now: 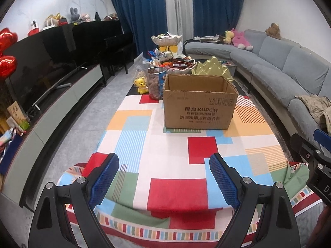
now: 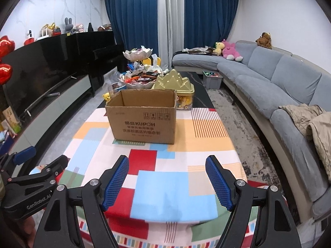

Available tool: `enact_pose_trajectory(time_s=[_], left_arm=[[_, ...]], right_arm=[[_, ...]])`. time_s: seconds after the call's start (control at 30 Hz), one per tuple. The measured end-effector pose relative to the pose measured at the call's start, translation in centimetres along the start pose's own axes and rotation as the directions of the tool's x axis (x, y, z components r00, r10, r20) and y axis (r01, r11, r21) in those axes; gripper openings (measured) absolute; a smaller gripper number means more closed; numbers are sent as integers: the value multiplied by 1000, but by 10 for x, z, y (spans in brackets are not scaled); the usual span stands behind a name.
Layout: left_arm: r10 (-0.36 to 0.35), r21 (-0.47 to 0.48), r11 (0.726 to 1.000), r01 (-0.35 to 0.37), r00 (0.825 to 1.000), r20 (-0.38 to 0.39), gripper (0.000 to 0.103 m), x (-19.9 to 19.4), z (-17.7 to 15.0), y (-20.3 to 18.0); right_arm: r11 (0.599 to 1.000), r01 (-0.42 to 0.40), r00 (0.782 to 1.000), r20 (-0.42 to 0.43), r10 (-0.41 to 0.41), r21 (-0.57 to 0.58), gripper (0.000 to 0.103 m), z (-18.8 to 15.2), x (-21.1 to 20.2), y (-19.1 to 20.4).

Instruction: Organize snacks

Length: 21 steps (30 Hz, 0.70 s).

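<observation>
I'm holding both grippers over the near end of the patterned tablecloth (image 1: 175, 188), jaws spread and gripping nothing: left gripper (image 1: 164, 179), right gripper (image 2: 167, 180). The open cardboard box (image 1: 199, 105) is sitting well ahead of the fingers, mid-table. The snacks (image 1: 175, 63) are lying piled in bowls beyond it, far from both.
</observation>
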<state>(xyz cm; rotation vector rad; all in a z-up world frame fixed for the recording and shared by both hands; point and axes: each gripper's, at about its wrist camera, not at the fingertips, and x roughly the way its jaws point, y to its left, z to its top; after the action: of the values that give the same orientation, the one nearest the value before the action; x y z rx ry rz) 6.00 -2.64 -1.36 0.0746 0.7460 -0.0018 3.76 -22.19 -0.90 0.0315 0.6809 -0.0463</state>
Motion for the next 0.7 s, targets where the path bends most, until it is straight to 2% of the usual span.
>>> enact_pose_trajectory(time_s=[0.3, 0.7], left_arm=[[36, -20, 999, -35, 998, 43, 90, -21, -13, 5], [36, -24, 999, -34, 997, 68, 90, -32, -16, 7]], right_arm=[[1000, 14, 1000, 22, -14, 11, 77, -7, -14, -3], [1000, 21, 999, 50, -21, 2, 77, -10, -27, -2]])
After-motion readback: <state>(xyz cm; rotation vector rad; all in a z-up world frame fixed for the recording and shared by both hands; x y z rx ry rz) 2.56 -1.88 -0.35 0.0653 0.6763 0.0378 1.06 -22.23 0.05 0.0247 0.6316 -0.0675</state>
